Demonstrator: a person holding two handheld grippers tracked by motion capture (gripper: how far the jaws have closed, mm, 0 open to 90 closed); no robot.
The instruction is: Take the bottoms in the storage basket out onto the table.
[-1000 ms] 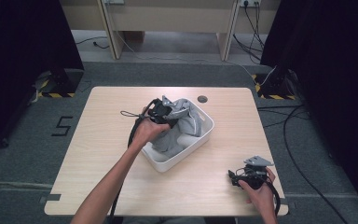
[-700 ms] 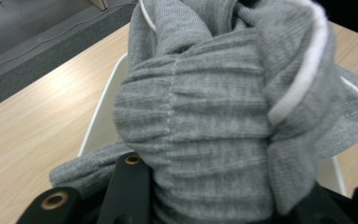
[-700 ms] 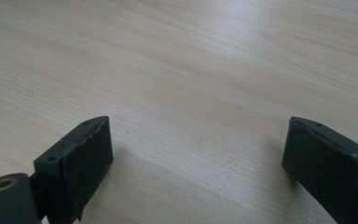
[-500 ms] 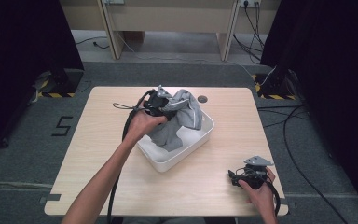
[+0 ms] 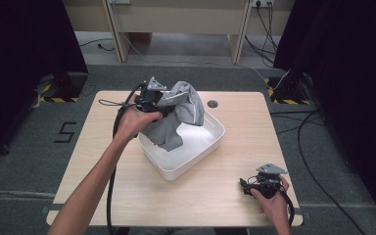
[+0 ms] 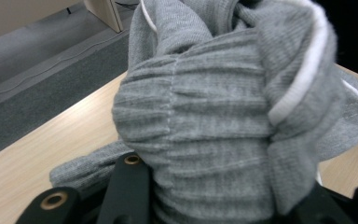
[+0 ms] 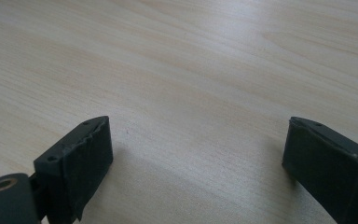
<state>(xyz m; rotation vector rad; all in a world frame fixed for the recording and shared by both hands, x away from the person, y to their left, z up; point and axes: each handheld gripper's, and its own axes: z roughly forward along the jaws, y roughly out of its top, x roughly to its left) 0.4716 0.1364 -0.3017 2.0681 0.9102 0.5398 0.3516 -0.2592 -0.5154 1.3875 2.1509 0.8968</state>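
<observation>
The left gripper [image 5: 162, 106] pinches the grey garment [image 5: 178, 115] bunched between its fingers, hoisting it clear of the tub [image 5: 203, 147]; the right gripper [image 5: 248, 185] rests spread, empty.

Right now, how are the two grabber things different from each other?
The left gripper is clamped on the grey garment and held up over the white tub; the right gripper holds nothing, its jaws wide apart. The left one is raised at the table's far side; the right one sits low near the front corner. Both are black, each in one hand.
</observation>
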